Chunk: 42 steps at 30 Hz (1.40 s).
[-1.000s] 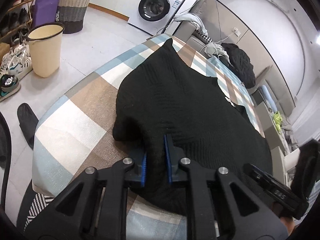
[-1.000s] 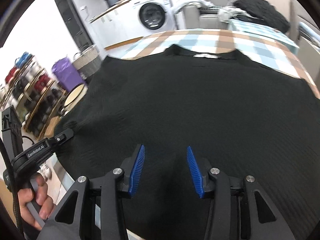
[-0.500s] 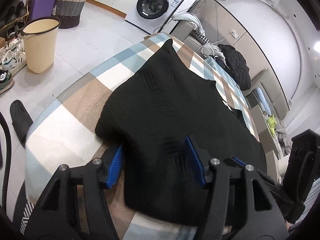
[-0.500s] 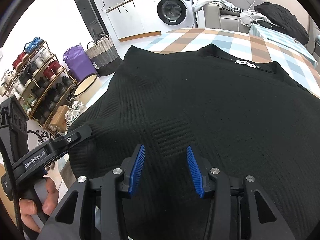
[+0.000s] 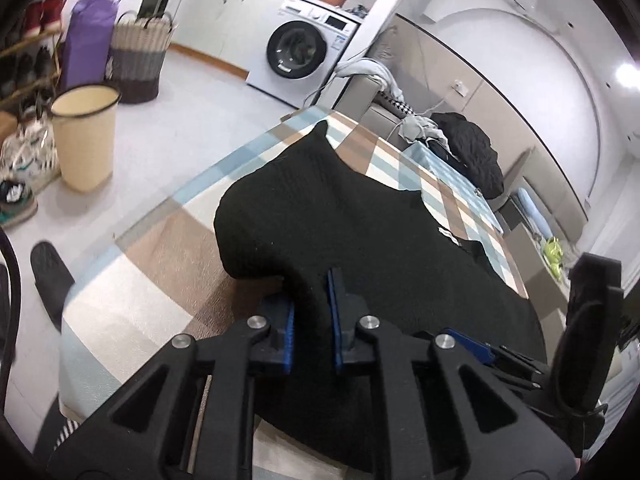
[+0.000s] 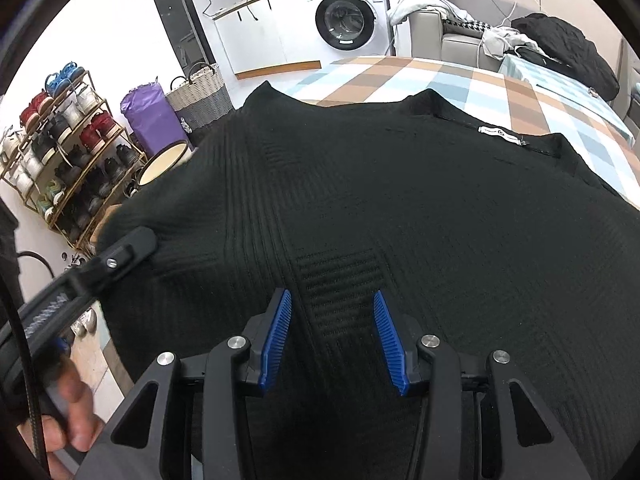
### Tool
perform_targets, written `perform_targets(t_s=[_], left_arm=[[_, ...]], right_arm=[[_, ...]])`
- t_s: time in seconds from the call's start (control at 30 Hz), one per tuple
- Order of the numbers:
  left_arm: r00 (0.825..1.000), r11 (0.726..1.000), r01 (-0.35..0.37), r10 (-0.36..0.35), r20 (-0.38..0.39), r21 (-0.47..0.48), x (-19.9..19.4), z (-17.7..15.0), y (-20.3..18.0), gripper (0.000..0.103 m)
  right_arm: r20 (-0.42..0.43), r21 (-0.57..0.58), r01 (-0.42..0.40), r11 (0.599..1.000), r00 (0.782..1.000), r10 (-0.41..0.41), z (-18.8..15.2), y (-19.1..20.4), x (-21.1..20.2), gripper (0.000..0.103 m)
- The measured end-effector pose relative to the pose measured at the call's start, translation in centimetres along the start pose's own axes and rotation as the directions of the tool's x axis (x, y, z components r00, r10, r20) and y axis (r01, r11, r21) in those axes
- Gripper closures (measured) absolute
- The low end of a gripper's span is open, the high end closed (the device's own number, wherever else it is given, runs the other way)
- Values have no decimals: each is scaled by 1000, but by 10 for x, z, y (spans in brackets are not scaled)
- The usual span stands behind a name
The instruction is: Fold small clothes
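black sweater (image 5: 360,248) pinched as left claw (image 5: 311,320) closes — right view adds shoe rack (image 6: 68,152).

A black knitted sweater (image 6: 400,208) lies spread on the checked beige-and-blue tablecloth (image 5: 160,264) under and ahead of both my grippers. Its near-left edge sits between the closing pads of my left gripper (image 5: 311,320); my right gripper (image 6: 334,336) hangs over its middle. Beyond the table's far end stands a white front-loading washing machine (image 6: 348,20); left of my left gripper, on the floor, a cream round bin (image 5: 86,136).
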<state>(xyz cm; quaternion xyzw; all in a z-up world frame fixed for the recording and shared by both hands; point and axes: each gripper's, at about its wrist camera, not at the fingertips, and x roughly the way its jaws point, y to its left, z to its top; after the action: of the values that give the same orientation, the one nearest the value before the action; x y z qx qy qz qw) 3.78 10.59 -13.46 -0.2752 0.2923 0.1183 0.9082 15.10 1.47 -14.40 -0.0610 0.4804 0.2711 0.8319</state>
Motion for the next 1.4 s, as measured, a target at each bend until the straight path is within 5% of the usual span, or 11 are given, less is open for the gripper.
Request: perform_targets(t_s=[0.27,0.5,0.6,0.7,0.8,0.93,1.03,1.1,1.17,1.4], left_arm=[[999,999,27,-28,17,40,-13,9,-10,93],[990,958,103,-124,62,269,-27,23,-85,94],[973,894,195,-230,39,403,-28,18,-139,94],[937,786,318,-345,-51,529,-24,-6,-201,94],[876,657,468,-435,-209,591,-15,-47,-252,94],[802,536,597,-406,-437,597,1,-103,-281,92],[769,524,637,-386,-509,565,2,-119,-276,79],[764,541,643,-402,-505,542,-4,-116,-264,46],[769,574,638,-436,-467,514,-12,-102,-246,38],[868,747,484,-348,-353,455,-10,-48,-176,37]], right_arm=[[10,34,-41,999,999,40,-1,-11,-12,58],[98,165,19,986,994,-36,-24,-59,-78,58],[108,238,71,969,989,-99,-43,-85,-102,58],[107,319,120,940,981,-161,-63,-110,-126,58],[106,403,174,899,966,-235,-84,-139,-149,58],[81,499,241,832,943,-322,-110,-171,-170,58],[66,547,250,799,939,-338,-122,-186,-179,58],[73,559,235,795,941,-330,-127,-191,-185,58],[98,562,192,805,950,-295,-127,-193,-189,58],[190,587,-48,808,978,-80,-116,-195,-180,52]])
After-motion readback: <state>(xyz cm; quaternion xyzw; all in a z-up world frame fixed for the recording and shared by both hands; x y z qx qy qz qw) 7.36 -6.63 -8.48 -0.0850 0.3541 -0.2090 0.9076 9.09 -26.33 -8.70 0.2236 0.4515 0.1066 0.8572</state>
